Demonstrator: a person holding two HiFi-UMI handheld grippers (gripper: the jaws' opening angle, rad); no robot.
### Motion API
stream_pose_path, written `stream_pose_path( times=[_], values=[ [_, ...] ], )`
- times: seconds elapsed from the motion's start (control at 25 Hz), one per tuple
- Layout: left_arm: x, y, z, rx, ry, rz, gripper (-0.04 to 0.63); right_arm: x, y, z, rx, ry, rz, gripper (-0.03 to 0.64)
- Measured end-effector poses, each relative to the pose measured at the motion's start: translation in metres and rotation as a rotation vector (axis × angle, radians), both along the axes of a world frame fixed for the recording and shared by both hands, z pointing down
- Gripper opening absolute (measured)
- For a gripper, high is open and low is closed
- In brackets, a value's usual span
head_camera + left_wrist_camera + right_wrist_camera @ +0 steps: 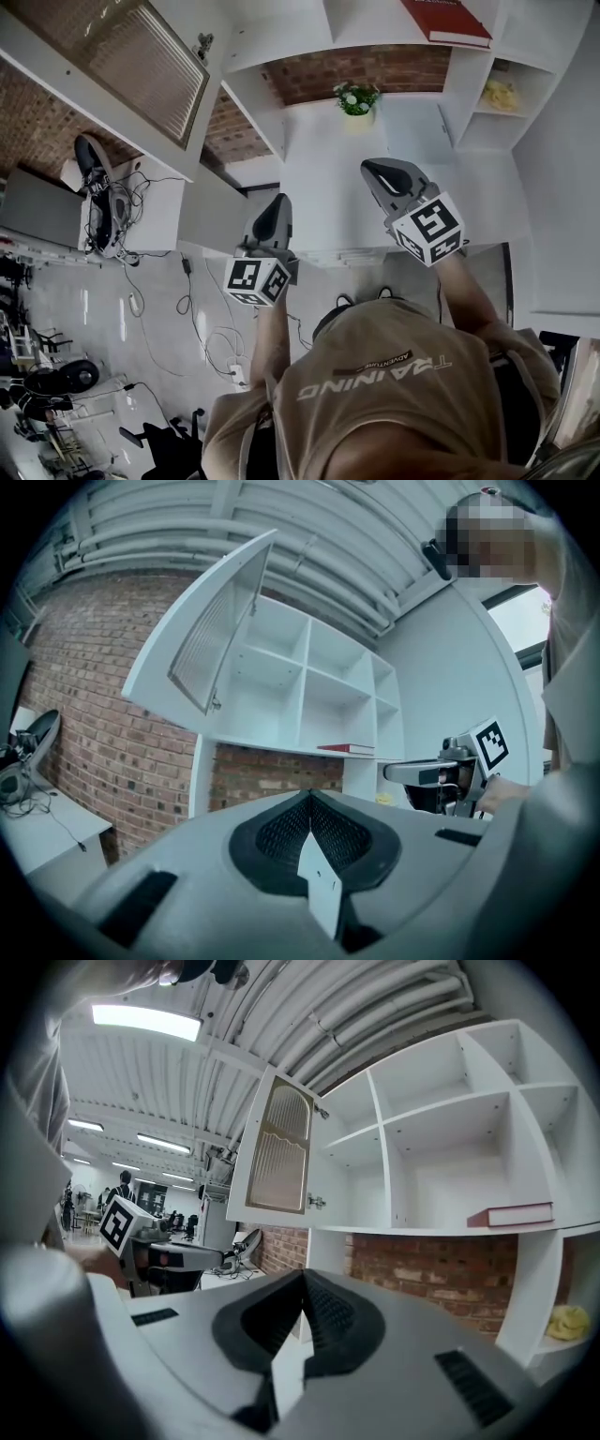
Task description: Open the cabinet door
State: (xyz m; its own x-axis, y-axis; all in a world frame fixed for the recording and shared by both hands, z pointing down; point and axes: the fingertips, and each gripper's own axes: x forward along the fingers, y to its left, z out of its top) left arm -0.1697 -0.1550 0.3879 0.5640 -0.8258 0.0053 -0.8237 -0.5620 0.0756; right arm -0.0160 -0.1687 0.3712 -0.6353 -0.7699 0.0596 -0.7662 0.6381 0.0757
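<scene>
The white cabinet door (131, 56) with its ribbed glass panel stands swung wide open, hinged at the left of the open white shelves (375, 23). It shows as the door (211, 630) in the left gripper view and the door (279, 1147) in the right gripper view, with a small knob (316, 1202) at its lower edge. My left gripper (278, 199) and right gripper (372, 167) hang side by side in front of the cabinet, below the door and clear of it. Both point level. The left gripper (309, 795) is shut and empty; so is the right gripper (303, 1272).
A red book (511, 1215) lies on a shelf, and a yellow object (562, 1321) sits in the compartment below it. A potted plant (356, 98) stands on the white counter. At the left, a desk (155, 202) carries cables and gear. Brick wall (103, 733) backs the cabinet.
</scene>
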Motion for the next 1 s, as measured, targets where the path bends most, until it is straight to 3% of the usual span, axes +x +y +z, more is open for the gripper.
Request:
stream_pose_path(
  times=[0.48,0.68,1.0],
  values=[
    [-0.019,-0.004,-0.02,0.042,0.035,0.01,0.008,-0.005,0.005,0.007,0.019,0.017,0.076,0.014],
    [-0.035,-0.002,-0.023,0.051,0.036,-0.013,0.008,-0.017,0.006,-0.003,0.075,0.051,0.078,0.014],
    [-0.028,-0.01,-0.027,0.074,0.051,0.013,0.008,-0.02,-0.002,-0.013,0.089,0.061,0.074,0.012]
  ],
)
